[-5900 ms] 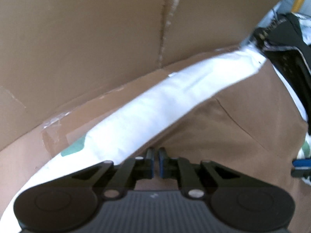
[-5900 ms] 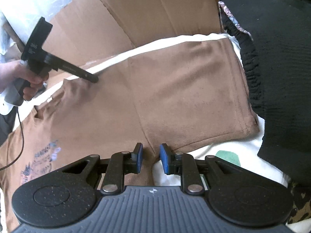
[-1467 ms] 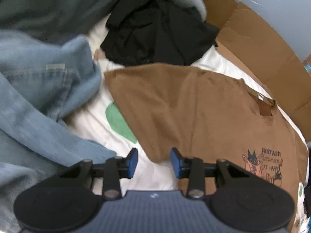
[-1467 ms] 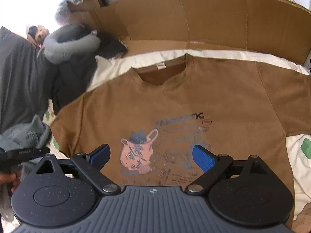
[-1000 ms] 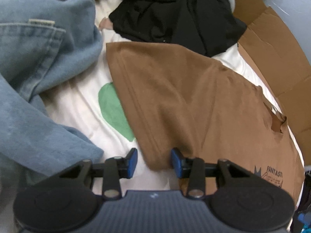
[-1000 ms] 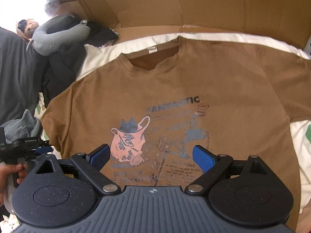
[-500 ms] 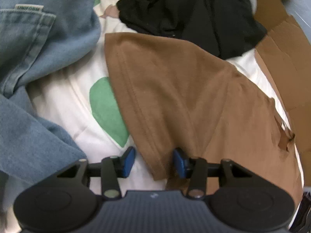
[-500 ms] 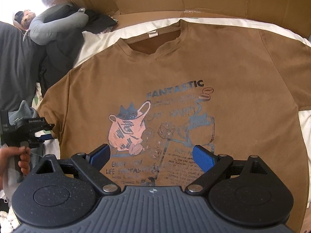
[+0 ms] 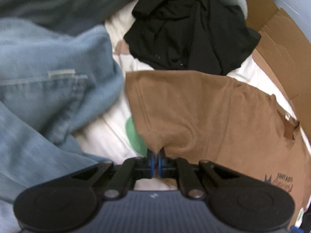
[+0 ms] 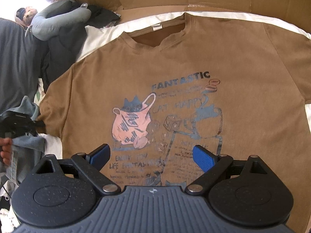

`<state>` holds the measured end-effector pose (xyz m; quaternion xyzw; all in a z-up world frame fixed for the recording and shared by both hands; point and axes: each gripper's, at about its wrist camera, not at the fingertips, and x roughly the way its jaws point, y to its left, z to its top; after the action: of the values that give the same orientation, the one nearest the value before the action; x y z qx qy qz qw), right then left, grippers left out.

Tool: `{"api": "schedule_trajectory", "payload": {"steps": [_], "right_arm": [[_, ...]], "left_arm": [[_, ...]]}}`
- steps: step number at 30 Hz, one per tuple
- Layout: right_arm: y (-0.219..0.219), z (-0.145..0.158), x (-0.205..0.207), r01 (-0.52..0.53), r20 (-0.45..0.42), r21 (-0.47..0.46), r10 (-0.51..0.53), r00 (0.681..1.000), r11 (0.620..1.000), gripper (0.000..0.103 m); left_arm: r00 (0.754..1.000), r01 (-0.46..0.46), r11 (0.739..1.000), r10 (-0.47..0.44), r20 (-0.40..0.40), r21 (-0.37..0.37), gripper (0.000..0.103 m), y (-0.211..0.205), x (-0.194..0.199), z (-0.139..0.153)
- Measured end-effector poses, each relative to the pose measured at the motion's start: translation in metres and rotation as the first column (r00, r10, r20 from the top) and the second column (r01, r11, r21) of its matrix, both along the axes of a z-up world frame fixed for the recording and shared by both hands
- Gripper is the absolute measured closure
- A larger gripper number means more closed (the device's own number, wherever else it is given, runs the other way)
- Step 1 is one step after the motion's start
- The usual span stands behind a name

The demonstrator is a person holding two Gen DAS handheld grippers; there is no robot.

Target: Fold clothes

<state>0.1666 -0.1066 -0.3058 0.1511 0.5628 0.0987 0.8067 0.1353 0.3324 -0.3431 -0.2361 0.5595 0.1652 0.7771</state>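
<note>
My left gripper (image 9: 155, 162) is pinched tight on the hem corner of the brown T-shirt's (image 10: 175, 62) sleeve (image 9: 175, 106), the blue pads nearly meeting with a small pucker of cloth rising between them. I hold the corner because, as I judge it, the sleeve is the first thing to turn inward over the body. Just beyond that grip, to the left, the white sheet with a green spot (image 9: 134, 136) shows bare, and the blue denim (image 9: 48, 89) bunches up farther left. Ahead, past the sleeve, lies a black garment (image 9: 190, 35), with cardboard (image 9: 276, 44) off to the right.

My right gripper (image 10: 153, 156) hovers with its jaws spread wide and nothing between them, directly over the lower part of the shirt's printed front (image 10: 165, 116), which lies flat and face up. Beyond it sits the neckline (image 10: 157, 36), then cardboard. Far to its left a grey neck pillow (image 10: 58, 21) rests on dark clothes.
</note>
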Motion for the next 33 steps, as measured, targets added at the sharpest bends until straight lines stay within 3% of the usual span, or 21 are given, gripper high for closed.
{"api": "schedule_trajectory", "payload": {"steps": [4,14,17,25,33], "right_arm": [[0.002,-0.001,0.000,-0.007,-0.004,0.000,0.007,1.000,1.000,0.008],[-0.002,-0.010,-0.001,-0.001,-0.031,-0.014,0.001,1.000,1.000,0.008],[-0.005,-0.012,-0.002,0.000,-0.038,-0.021,-0.001,0.999,1.000,0.008],[-0.010,-0.016,0.002,0.010,-0.038,-0.026,-0.011,0.999,1.000,0.008],[-0.006,-0.021,-0.001,0.001,-0.042,-0.015,-0.002,0.999,1.000,0.008]], "left_arm": [[0.999,0.028,0.999,-0.027,-0.018,0.028,0.099,0.004,0.003,0.006],[0.995,0.100,0.988,-0.096,-0.041,0.115,0.098,-0.005,0.004,-0.023],[0.994,0.095,0.988,-0.088,-0.067,0.121,0.082,-0.003,0.004,-0.030],[0.986,0.165,0.978,-0.162,-0.032,0.130,0.071,0.008,0.023,0.016],[0.989,0.145,0.981,-0.146,0.004,0.125,0.073,0.017,0.054,0.012]]}}
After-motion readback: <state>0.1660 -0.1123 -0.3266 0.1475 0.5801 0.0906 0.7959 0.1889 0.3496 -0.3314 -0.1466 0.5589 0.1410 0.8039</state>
